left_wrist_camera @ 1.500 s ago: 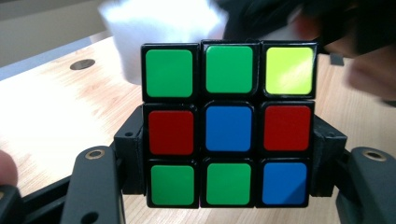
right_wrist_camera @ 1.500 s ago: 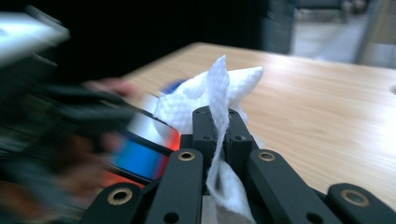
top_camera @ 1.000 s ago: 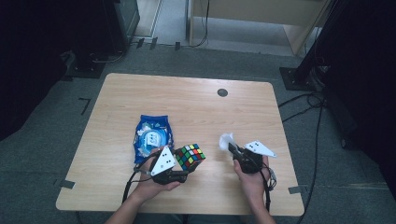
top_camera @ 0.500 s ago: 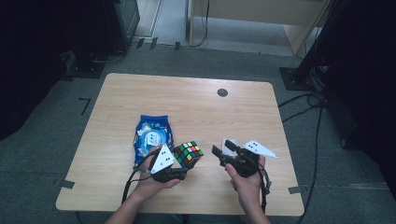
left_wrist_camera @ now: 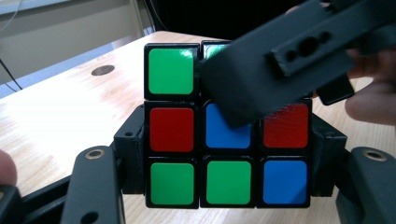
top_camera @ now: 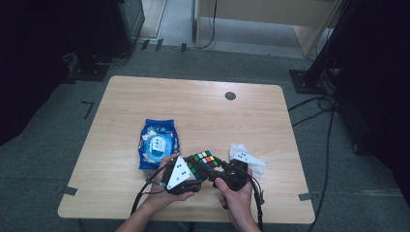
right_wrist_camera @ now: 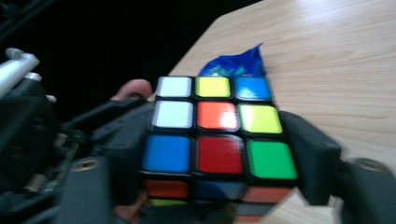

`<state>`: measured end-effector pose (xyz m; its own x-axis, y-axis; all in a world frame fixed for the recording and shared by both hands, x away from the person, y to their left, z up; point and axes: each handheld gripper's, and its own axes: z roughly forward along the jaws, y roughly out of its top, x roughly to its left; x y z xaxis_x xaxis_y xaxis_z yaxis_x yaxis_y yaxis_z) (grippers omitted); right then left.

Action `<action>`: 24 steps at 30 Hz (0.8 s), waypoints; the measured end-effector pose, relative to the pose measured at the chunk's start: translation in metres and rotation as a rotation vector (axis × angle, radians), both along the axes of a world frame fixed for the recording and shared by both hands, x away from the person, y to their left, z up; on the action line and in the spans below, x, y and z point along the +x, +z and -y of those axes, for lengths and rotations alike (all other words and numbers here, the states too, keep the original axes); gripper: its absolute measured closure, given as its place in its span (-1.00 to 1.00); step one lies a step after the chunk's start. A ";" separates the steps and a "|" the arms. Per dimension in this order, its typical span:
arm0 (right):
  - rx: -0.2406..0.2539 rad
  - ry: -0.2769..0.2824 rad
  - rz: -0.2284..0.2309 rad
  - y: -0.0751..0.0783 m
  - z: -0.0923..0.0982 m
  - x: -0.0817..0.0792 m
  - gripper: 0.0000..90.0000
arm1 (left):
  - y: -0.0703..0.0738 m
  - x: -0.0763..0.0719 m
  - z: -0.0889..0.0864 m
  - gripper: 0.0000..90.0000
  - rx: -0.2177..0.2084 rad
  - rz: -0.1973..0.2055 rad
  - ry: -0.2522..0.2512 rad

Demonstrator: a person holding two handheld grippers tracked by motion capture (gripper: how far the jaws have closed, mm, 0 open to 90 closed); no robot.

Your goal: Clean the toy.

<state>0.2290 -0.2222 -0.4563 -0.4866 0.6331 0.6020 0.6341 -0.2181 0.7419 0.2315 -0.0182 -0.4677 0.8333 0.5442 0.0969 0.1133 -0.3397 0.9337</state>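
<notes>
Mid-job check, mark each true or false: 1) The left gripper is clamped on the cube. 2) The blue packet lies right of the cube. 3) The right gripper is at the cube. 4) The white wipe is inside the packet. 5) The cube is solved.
1) True: the left gripper has its jaws on both sides of the cube.
2) False: the blue packet lies to its left.
3) True: the right gripper straddles the cube, having just moved in.
4) False: the white wipe lies on the table.
5) False: its colours are mixed.
</notes>
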 end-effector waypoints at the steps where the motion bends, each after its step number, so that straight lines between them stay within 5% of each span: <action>1: 0.006 -0.004 -0.013 0.000 0.000 0.000 -0.24 | 0.000 0.000 0.000 -0.25 0.001 0.000 0.000; 10: -0.008 -0.014 -0.042 0.001 0.009 0.004 -0.24 | -0.003 0.003 -0.003 -0.28 0.003 -0.029 -0.047; 15: -0.001 -0.043 -0.051 0.009 0.032 0.012 -0.24 | -0.007 0.006 -0.010 -0.35 0.057 -0.009 -0.068; 24: 0.004 0.076 -0.074 0.017 0.037 0.017 -0.24 | -0.007 0.008 -0.015 -0.32 0.067 0.030 -0.063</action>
<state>0.2456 -0.2595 -0.4390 -0.4872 0.5938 0.6403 0.7017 -0.1704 0.6918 0.2395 -0.0037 -0.4742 0.8620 0.4820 0.1568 0.0616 -0.4068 0.9114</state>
